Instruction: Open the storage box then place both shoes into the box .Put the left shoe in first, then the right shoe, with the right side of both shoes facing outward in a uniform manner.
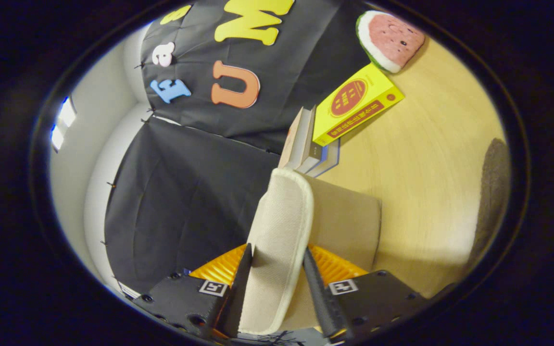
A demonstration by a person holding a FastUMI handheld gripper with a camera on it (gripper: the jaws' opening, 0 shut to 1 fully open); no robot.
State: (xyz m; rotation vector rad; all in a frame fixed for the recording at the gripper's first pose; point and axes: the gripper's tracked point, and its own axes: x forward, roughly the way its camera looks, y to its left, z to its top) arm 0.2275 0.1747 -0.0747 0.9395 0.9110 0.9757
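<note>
My gripper (pixel 277 250) is shut on the beige fabric lid (pixel 282 216) of the storage box, one finger (pixel 238 283) on each face of it. The lid stands lifted on edge, its piped rim running away from the fingers. Just beyond it, on the table side, is the tan body of the box (pixel 349 226). A dark grey fuzzy shape (pixel 493 192) lies further off on the table; I cannot tell whether it is a shoe.
The whole scene looks tilted. Beyond the box a few books (pixel 306 144) stand on the light wooden table (pixel 426 158), with a yellow book (pixel 356 103) leaning on them. A watermelon-slice plush (pixel 388 39) lies further back by the black cloth wall (pixel 185 202).
</note>
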